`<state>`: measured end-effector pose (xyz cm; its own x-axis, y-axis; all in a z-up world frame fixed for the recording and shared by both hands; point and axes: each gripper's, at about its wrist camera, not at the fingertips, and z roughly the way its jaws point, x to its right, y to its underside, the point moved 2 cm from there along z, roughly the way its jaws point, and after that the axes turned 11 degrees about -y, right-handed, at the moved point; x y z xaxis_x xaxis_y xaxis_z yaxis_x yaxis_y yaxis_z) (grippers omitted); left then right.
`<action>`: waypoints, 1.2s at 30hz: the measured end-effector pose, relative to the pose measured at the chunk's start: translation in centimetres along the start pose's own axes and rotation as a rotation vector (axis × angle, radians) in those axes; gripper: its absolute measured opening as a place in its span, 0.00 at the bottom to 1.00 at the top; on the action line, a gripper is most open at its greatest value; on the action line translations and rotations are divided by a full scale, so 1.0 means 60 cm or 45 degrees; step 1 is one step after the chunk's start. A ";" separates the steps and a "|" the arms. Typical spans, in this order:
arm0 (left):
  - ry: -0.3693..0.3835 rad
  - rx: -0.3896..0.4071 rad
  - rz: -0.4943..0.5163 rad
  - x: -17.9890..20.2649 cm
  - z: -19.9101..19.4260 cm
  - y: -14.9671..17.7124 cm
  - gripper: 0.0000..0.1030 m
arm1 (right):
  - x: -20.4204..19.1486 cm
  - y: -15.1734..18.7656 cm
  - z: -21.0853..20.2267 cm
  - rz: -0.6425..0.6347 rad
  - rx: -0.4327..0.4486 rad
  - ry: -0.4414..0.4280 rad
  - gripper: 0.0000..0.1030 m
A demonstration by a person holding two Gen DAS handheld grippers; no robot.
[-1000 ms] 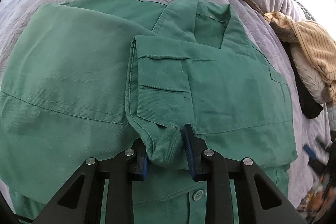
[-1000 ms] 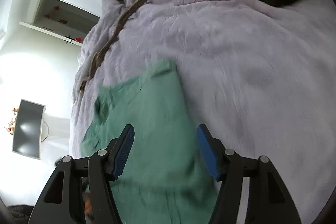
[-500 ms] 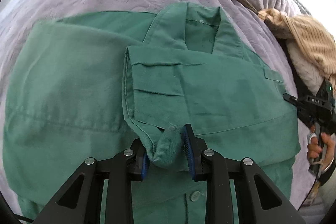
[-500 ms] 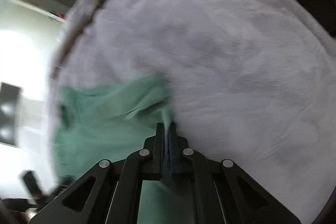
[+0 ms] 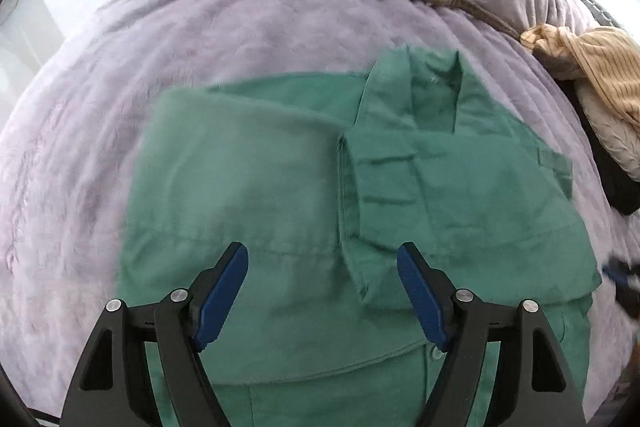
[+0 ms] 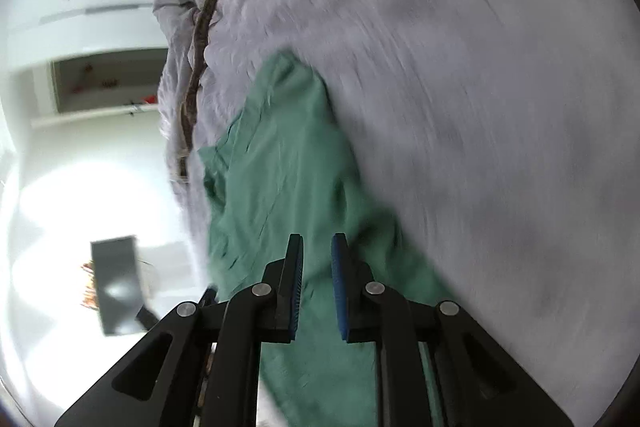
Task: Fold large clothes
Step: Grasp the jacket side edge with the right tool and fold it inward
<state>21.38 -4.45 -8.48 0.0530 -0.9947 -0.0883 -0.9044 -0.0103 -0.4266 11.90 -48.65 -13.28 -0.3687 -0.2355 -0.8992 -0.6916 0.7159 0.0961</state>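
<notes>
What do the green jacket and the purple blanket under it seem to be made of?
Green jacket: likely woven cotton twill, matte, with crisp stitched seams and a flat pocket flap. Purple blanket: probably plush fleece, with soft fuzzy nap and puffy folds.

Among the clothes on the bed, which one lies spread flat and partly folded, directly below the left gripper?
The green shirt, spread on the lilac blanket with one sleeve folded over its front. The tan striped garment and the black one lie crumpled at the right edge.

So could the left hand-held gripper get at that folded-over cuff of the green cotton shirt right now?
Probably yes. The left hand-held gripper hangs just above the green cotton shirt, its jaws opening with nothing between them, and the folded-over cuff lies uncovered right below.
</notes>
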 end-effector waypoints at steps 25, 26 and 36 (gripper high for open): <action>0.101 0.120 0.404 0.456 0.095 -0.088 0.75 | 0.091 0.020 0.014 0.195 0.351 0.162 0.01; 0.092 0.126 0.420 0.458 0.095 -0.086 0.75 | 0.088 0.023 0.010 0.189 0.351 0.176 0.01; 0.122 0.150 0.340 0.310 0.009 -0.088 0.75 | -0.029 0.034 -0.023 -0.229 0.255 0.320 0.09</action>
<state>27.36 -22.83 -8.37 -0.2251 -0.9658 -0.1285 -0.8255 0.2591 -0.5014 10.29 -47.66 -10.91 -0.4102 -0.5057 -0.7590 -0.6332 0.7569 -0.1621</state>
